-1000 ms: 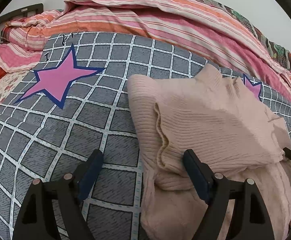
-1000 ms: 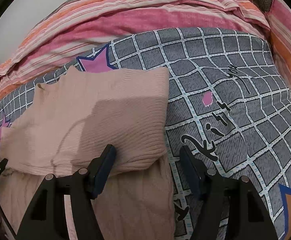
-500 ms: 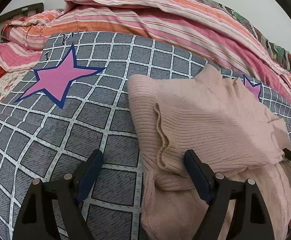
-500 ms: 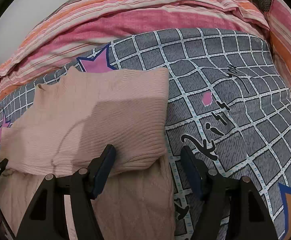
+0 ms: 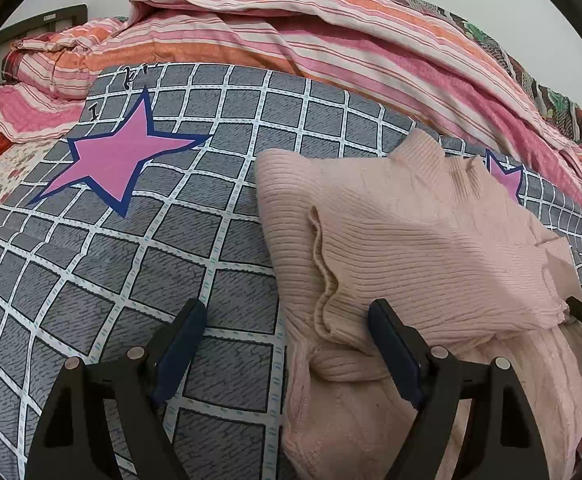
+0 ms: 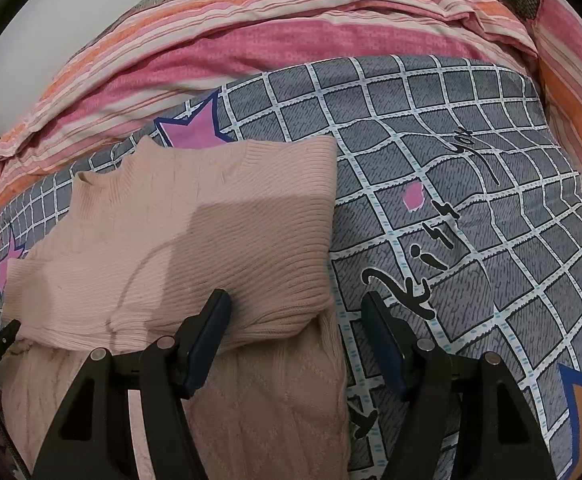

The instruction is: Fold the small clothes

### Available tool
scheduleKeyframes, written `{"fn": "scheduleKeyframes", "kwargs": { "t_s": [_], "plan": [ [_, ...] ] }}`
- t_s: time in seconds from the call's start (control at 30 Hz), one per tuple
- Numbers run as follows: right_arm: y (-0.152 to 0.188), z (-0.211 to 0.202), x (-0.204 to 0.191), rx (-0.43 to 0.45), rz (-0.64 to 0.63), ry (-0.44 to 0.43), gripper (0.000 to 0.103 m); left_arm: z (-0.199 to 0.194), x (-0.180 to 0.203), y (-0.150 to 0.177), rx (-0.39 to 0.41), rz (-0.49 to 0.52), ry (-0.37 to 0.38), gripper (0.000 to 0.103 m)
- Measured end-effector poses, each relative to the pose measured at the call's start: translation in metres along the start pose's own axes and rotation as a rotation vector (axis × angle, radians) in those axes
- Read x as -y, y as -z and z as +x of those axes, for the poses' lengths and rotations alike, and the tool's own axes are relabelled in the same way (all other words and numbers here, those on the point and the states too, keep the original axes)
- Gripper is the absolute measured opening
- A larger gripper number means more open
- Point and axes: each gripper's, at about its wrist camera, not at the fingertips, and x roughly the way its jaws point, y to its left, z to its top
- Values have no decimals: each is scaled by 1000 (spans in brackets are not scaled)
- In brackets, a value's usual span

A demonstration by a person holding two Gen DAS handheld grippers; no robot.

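A pale pink ribbed knit sweater (image 5: 423,248) lies on the grey checked bedspread, its sleeves folded in across the body. In the left wrist view my left gripper (image 5: 287,328) is open and empty, straddling the sweater's left edge near the sleeve cuff. In the right wrist view the sweater (image 6: 195,248) fills the left half. My right gripper (image 6: 297,312) is open and empty, straddling the sweater's right edge at the folded sleeve. The tip of each gripper shows at the other view's edge.
The grey checked bedspread (image 5: 131,272) has pink stars (image 5: 119,160) and black lettering (image 6: 419,280). A rumpled pink and orange striped quilt (image 5: 311,48) is piled along the far side against the wall; it also shows in the right wrist view (image 6: 259,44).
Almost nothing has changed; both grippers stay open and hover in about the same place over the sweater's edges.
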Motion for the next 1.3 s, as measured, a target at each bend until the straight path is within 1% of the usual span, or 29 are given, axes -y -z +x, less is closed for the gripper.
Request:
{"fn": "scheduleKeyframes", "kwargs": {
  "t_s": [0.77,1.07,1.2,1.3],
  "plan": [
    [2,-2,-4,2,11,2,67,0,-1,-1,-6,-6,11,82],
    [2,-4,-5,7,23,-5,67,-2,-5,-1,8,-35,55,83],
    [2,-5,-7,11,10,11,67,-3,-7,-1,15,-48,76,83],
    [1,-5,-4,4,23,-12,67,-5,-7,-1,24,-51,94,84]
  ]
}}
